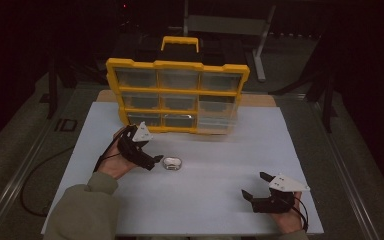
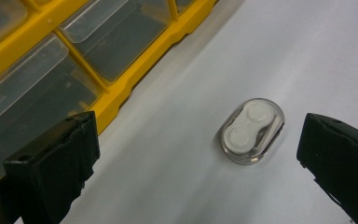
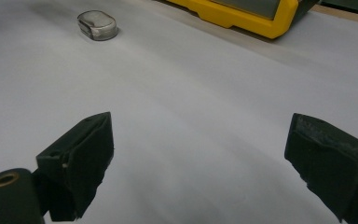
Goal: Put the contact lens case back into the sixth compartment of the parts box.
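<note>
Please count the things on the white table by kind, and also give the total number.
Yellow drawer organizer: 1
Small clear case with white insert: 1
Hand-held claw: 2, left claw and right claw, both open
Total: 4

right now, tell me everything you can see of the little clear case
The clear case is a small oval box of see-through plastic, shut, lying flat on the white table. Inside sit two round white caps side by side and a thin white stick. Nothing touches it; the left gripper stands open beside it.
</note>
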### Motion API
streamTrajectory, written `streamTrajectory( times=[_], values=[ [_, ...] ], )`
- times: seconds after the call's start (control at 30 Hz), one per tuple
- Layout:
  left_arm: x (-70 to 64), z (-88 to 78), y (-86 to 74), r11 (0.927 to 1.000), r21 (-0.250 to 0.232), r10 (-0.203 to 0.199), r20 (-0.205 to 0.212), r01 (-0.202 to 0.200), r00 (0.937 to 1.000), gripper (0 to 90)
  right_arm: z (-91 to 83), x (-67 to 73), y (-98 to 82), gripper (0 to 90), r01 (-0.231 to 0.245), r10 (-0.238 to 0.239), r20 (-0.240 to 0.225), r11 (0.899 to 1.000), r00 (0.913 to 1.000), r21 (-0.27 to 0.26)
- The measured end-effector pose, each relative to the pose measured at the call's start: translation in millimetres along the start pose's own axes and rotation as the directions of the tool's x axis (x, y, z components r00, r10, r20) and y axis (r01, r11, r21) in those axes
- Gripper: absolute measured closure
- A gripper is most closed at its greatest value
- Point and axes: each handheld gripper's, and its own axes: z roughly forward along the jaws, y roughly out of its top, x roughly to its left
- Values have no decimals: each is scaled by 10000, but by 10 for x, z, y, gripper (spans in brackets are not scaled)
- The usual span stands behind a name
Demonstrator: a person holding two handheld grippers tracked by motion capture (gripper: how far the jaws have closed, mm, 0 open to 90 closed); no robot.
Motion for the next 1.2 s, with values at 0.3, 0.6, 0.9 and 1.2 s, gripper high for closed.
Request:
streamTrajectory(
  times=[0.3, 0.6, 0.9, 1.2],
  values=[
    [-9, 68, 10, 10000, 57, 49, 152, -50, 9999, 0, 1, 2, 0, 80, -7, 7, -22, 10000, 10000, 9],
    [-14, 141, 22, 9998, 149, 120, 301, -124, 9995, 0, 4, 1, -2, 80, -13, 14, -72, 10000, 10000, 27],
    [-19, 216, 20, 9994, 302, 149, 435, -162, 9989, 0, 6, 2, -3, 80, -4, 5, -103, 10000, 9999, 43],
    [-23, 274, 15, 9988, 432, 207, 505, -229, 9985, 0, 10, 2, -4, 80, 26, -25, -132, 10000, 9999, 55]
  ],
)
